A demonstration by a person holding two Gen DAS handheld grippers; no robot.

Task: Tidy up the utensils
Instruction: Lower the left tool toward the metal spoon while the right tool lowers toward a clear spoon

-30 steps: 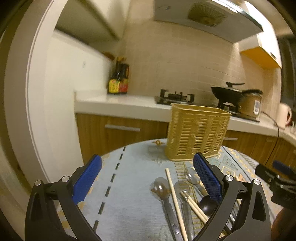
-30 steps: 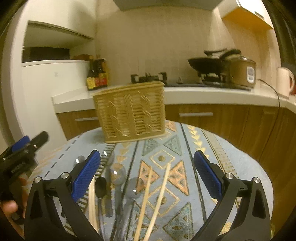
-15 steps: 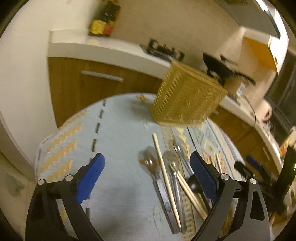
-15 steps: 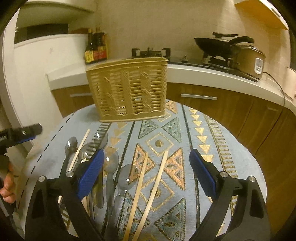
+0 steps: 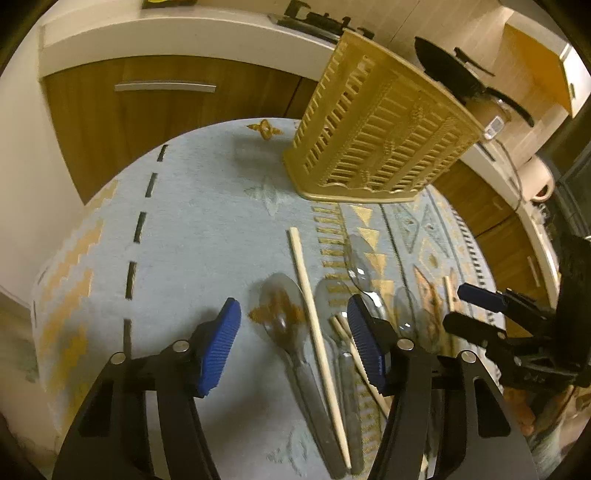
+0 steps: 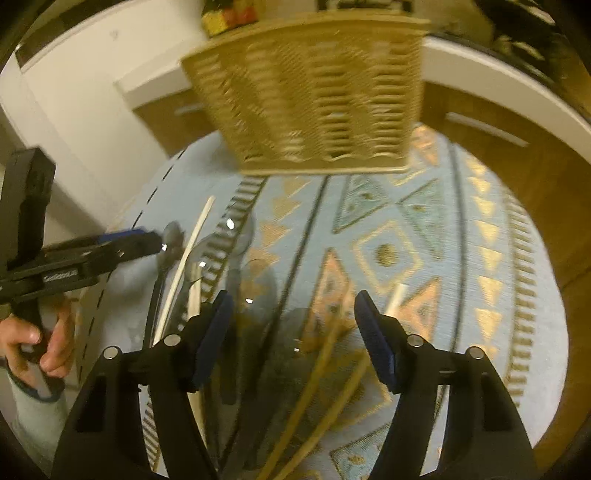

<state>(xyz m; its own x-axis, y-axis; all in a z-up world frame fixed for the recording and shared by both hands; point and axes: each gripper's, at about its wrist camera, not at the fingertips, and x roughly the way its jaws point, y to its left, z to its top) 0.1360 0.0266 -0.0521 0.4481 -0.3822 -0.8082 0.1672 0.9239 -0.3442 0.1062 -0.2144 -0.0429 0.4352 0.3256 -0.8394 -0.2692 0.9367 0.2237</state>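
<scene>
Several metal spoons (image 5: 282, 314) and wooden chopsticks (image 5: 314, 310) lie on a round table with a patterned blue cloth (image 5: 184, 221). A tan slotted utensil basket (image 5: 380, 133) stands at the table's far side. My left gripper (image 5: 293, 332) is open, low over the leftmost spoon and a chopstick. My right gripper (image 6: 295, 332) is open, low over spoons (image 6: 255, 280) and two chopsticks (image 6: 325, 369). The basket (image 6: 314, 96) is beyond it. Each gripper shows in the other's view: the right one (image 5: 480, 310) and the left one (image 6: 122, 243).
Wooden cabinets (image 5: 166, 92) and a white counter (image 5: 184, 29) run behind the table. A stove (image 5: 317, 18), a black pan (image 5: 450, 74) and a kettle (image 5: 535, 177) sit on the counter. A white wall (image 6: 74, 92) is at the left.
Both grippers have tilted down and dropped closer to the utensils on the table. Both stay open and empty. The utensils and basket have not moved.
</scene>
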